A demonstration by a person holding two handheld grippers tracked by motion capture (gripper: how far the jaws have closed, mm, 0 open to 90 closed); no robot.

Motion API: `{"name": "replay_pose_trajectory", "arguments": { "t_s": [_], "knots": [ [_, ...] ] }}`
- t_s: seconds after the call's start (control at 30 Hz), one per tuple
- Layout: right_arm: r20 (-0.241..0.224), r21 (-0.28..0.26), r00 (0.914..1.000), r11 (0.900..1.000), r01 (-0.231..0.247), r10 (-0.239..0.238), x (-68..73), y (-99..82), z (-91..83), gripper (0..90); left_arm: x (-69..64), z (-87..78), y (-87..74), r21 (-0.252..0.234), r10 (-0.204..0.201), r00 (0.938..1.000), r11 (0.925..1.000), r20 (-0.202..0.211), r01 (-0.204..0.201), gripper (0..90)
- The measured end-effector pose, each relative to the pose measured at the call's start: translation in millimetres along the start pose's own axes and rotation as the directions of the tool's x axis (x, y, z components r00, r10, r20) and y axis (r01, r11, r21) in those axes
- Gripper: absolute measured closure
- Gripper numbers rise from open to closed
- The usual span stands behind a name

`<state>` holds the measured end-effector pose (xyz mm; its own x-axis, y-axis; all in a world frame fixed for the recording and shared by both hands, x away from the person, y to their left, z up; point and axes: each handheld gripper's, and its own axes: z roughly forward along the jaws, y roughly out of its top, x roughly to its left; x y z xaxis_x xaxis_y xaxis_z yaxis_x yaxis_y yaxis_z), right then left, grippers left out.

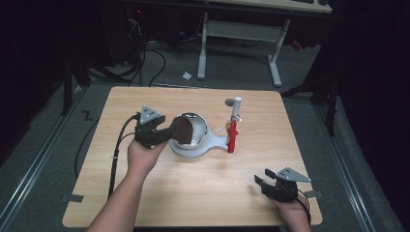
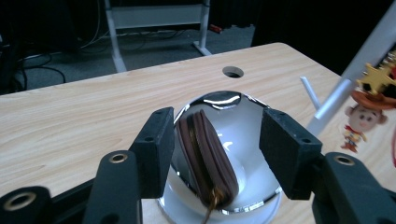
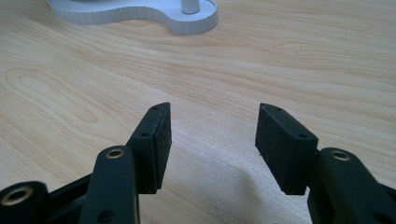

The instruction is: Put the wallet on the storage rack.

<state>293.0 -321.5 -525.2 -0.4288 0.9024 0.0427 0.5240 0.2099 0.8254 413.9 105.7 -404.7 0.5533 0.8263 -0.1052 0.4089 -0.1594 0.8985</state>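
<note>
Black and blocky, the right gripper [image 1: 265,180] rests nearest, low on the pale wood-grain table [image 1: 203,193], jaws apart on nothing. Farther in, the left gripper [image 2: 217,140] hovers at a polished metal bowl [image 2: 252,116], jaws apart either side of a flat brown leather pouch [image 2: 208,158] leaning inside it; the placing looks done, only the withdrawal left. Beyond, on the bowl's white base [image 1: 217,142], a post [image 1: 236,108] carries a red hanging piece [image 1: 232,137] and a small cowboy figure charm [image 2: 364,119].
</note>
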Motion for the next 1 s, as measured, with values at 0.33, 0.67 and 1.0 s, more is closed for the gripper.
{"name": "replay_pose_trajectory", "arguments": {
  "t_s": [0.33,0.67,1.0],
  "knots": [
    [-0.002,0.005,1.0,1.0,0.0,0.0,2.5,-0.5,1.5,46.1,12.3,-33.5,-33.9,-0.001,-0.02,0.9996,0.9998,0.019,0.02,37.4],
    [-0.004,0.015,0.9999,0.9998,0.01,-0.01,6.8,-0.6,4.1,46.1,23.9,-51.4,-85.0,0.057,-0.028,0.9996,0.998,0.002,0.028,31.1],
    [0.002,0.02,0.9997,0.9995,0.023,-0.023,8.8,-1.0,4.6,46.0,25.2,-65.8,-165.5,0.163,0.043,0.997,0.9861,-0.064,-0.032,29.4]
  ]
}}
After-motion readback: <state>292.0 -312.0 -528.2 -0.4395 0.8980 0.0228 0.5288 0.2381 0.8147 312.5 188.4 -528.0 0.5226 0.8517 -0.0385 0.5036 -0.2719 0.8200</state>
